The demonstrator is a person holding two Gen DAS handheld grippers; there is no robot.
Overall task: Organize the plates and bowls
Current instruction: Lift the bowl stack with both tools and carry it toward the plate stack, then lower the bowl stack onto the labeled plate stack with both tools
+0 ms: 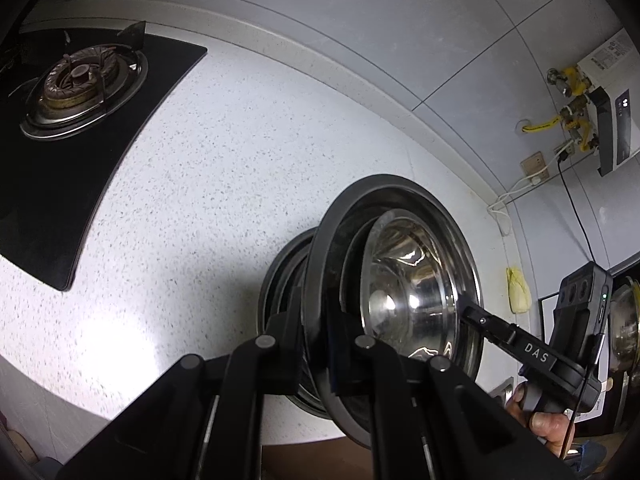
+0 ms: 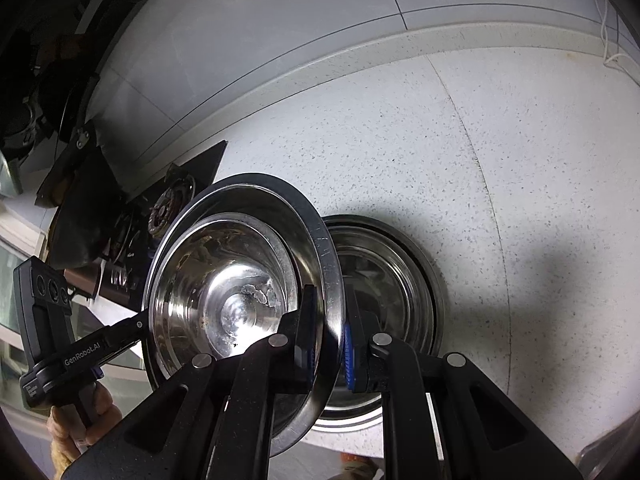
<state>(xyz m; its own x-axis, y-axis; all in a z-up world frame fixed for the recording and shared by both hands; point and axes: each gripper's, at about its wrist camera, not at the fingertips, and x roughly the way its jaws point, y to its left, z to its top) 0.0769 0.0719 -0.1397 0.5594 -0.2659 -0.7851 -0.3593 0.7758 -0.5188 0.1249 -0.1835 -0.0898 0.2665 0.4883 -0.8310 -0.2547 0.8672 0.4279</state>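
Note:
A wide steel plate hangs tilted above the counter, with a smaller steel bowl nested inside it. My left gripper is shut on the plate's near rim. The right gripper pinches the opposite rim. In the right wrist view the same plate and its inner bowl sit between the fingers of my right gripper, which is shut on the rim. The left gripper grips the far side, held by a hand. Just below, a second steel dish rests on the counter, partly hidden.
A black gas stove occupies the counter's left end. The speckled white counter runs to a tiled wall. A water heater with pipes and cables hangs at the right, above a yellow object. Another steel bowl shows at the right edge.

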